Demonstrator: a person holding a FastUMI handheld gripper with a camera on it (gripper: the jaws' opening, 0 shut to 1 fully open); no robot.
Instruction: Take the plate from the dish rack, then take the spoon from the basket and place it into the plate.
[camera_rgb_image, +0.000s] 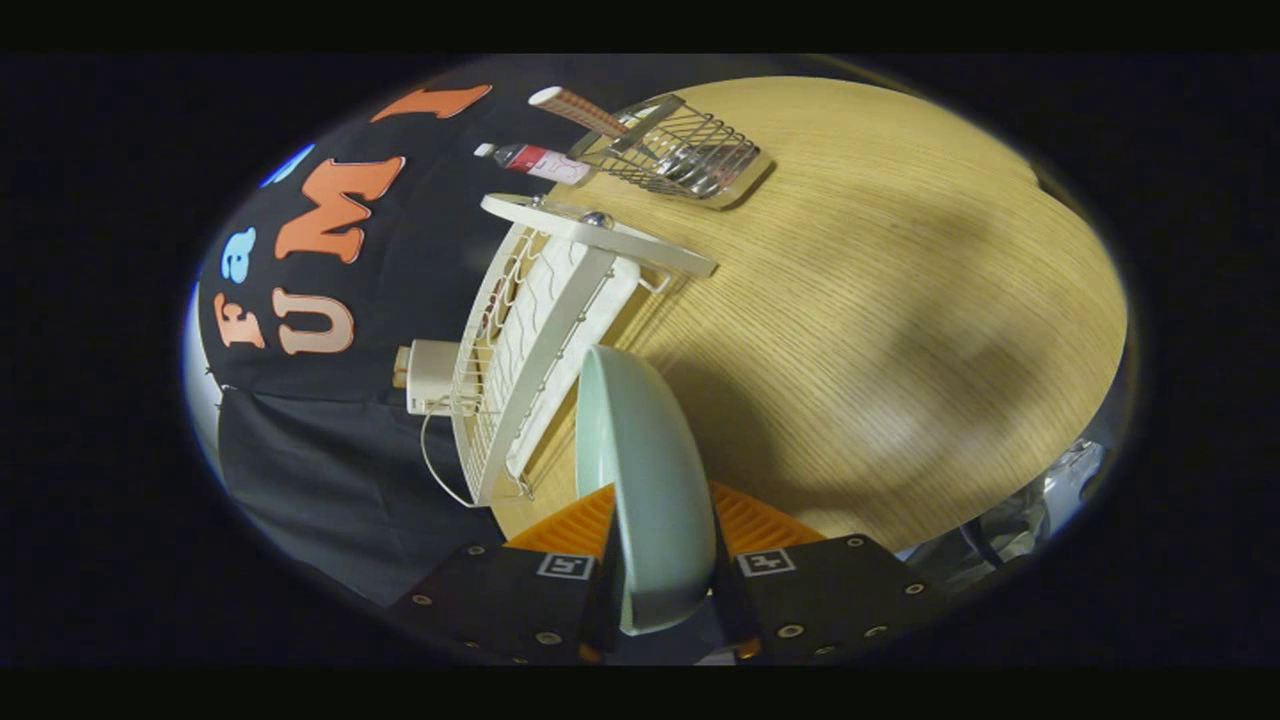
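Plate sits edge-on, pinched between the fingers just clear of the dish rack at ten o'clock, so it should be laid flat on bare worktop near the basket at twelve o'clock, where the spoon waits.

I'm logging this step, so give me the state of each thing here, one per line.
plate: held on edge between the fingers, out of the rack
gripper: shut on the plate
dish rack: on the table, slots bare
basket: on the table beyond the rack, utensils inside
table: wooden, bare ahead of the plate
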